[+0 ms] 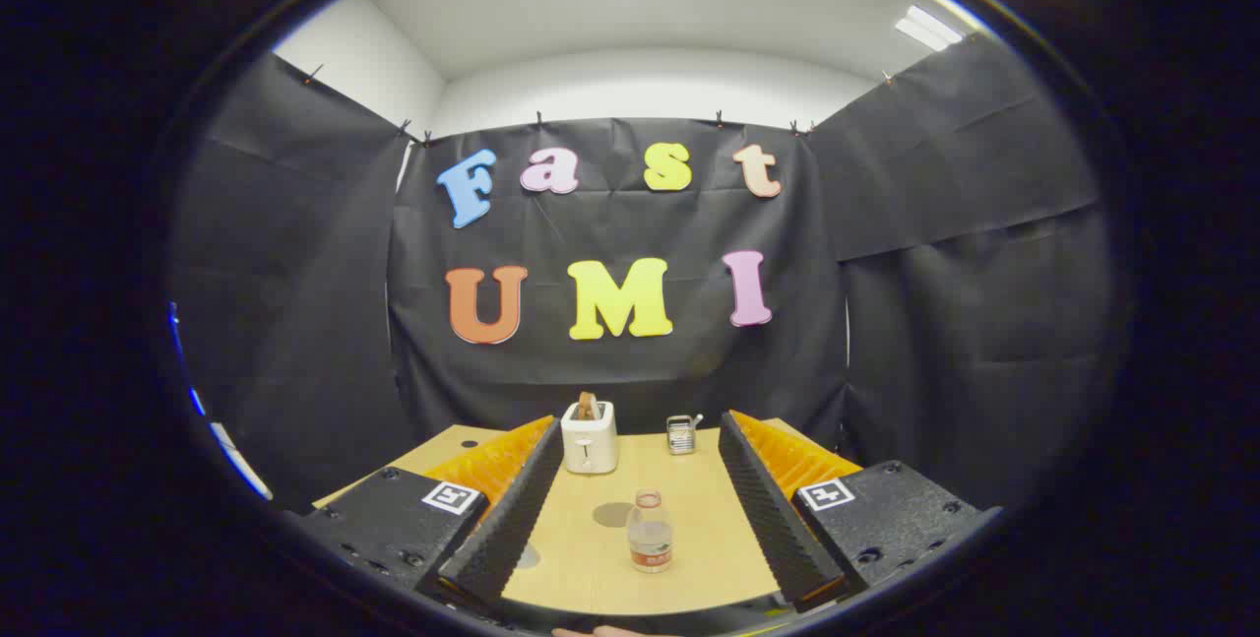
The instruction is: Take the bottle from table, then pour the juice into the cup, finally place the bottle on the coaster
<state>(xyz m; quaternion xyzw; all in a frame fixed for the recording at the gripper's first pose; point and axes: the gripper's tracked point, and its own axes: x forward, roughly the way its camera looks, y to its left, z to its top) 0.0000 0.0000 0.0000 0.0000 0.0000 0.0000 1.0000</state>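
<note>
Progress: nothing done yet, by the look of it; bottle point(650, 532) stands upright on table point(714, 558), ungrasped. Grab, pour and place all remain.
Bottle: between the fingers, just ahead, touching neither.
Coaster: likely the dark disc point(613, 515) just behind-left of bottle.
Cup: can't pick one out for sure.
Gripper point(635, 519): jaws wide apart, empty.
Pose: level, aimed along table at bottle.
Background: toaster point(589, 437) and small metal item point(681, 433) at far edge.
</note>
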